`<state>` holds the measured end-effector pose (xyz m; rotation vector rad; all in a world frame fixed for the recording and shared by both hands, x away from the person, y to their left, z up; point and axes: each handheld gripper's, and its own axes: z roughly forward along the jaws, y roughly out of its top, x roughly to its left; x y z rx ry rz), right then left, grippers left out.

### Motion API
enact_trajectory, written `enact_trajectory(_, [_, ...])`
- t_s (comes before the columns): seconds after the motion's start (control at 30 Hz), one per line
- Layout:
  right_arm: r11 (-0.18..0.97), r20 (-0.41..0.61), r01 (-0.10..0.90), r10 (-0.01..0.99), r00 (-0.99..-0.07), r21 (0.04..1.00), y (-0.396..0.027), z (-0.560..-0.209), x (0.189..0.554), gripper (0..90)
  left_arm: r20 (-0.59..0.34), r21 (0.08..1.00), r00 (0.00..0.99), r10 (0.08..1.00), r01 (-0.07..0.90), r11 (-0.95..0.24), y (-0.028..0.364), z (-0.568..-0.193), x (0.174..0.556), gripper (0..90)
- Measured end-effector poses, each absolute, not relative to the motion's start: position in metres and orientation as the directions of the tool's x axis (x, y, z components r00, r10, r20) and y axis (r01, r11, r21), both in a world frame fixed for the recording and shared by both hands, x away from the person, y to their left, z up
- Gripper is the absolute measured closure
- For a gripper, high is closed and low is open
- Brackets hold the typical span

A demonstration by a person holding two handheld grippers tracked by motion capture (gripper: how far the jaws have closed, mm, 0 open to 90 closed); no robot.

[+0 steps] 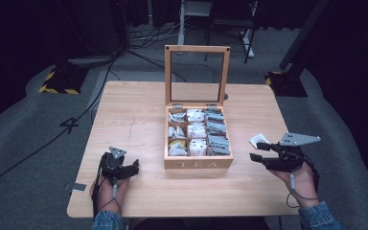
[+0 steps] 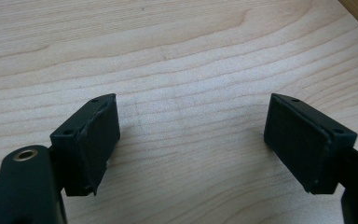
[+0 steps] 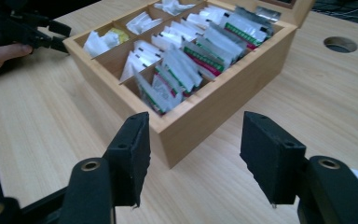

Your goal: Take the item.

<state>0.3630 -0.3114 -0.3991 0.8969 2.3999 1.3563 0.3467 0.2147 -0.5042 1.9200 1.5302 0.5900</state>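
Here, the left tool (image 1: 135, 167) is held low over the front left part of the desk (image 1: 139, 120), gripped from behind by the left hand (image 1: 106, 190). Its jaws are spread wide apart and nothing is held between them; in the left gripper view (image 2: 192, 135) only bare wood grain is seen in the gap. To the right of this tool, just beyond its jaw tips, the wooden tea box (image 1: 199, 163) is set, with "TEA" lettered on its front wall and its framed lid (image 1: 197, 49) stood upright at the back. The box is divided into compartments, and these are packed with tea bags (image 1: 196, 131), white ones in the left and middle columns and green-striped ones in the right column. Further right, a small white packet (image 1: 258, 140) is seen lying on the desk, just ahead of the right tool (image 1: 258, 152). This tool is held by the right hand (image 1: 301, 181) and is pointed toward the box. In the right gripper view (image 3: 195, 154) its jaws are parted widely and empty, and the near corner of the box (image 3: 177, 135) is framed between them, close but not touched.
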Motion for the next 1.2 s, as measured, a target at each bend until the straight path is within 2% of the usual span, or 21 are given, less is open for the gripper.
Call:
enact_trajectory(0.27, [0.309,0.177,0.428,0.598,-0.782,0.849,-0.311,-0.419,0.359,41.8,-0.027,0.697,0.234,0.972,0.702,-0.15,0.215,-0.504,0.347,18.8])
enact_trajectory(0.33, [0.279,0.228,0.461,0.591,-0.774,0.842,-0.311,-0.428,0.361,41.8,-0.027,0.697,0.234,0.972,0.702,-0.149,0.215,-0.504,0.347,18.8])
enact_trajectory(0.63, [0.364,0.167,0.453,0.6,-0.782,0.814,-0.303,-0.445,0.36,42.1,-0.027,0.696,0.234,0.972,0.702,-0.15,0.215,-0.504,0.347,18.8])
enact_trajectory(0.73, [0.441,0.1,0.431,0.598,-0.795,0.788,-0.297,-0.457,0.36,43.2,-0.028,0.697,0.234,0.972,0.702,-0.149,0.215,-0.504,0.347,18.8])
enact_trajectory(0.87, [0.471,0.087,0.435,0.595,-0.799,0.768,-0.294,-0.468,0.361,43.1,-0.027,0.697,0.234,0.972,0.702,-0.15,0.215,-0.504,0.347,18.8])
enact_trajectory(1.1, [0.491,0.077,0.446,0.603,-0.794,0.748,-0.288,-0.481,0.362,40.3,-0.028,0.697,0.234,0.972,0.702,-0.149,0.215,-0.504,0.347,18.7])
enact_trajectory(1.2, [0.516,0.049,0.438,0.605,-0.795,0.736,-0.285,-0.487,0.362,35.6,-0.027,0.697,0.234,0.972,0.702,-0.149,0.215,-0.504,0.347,18.8])
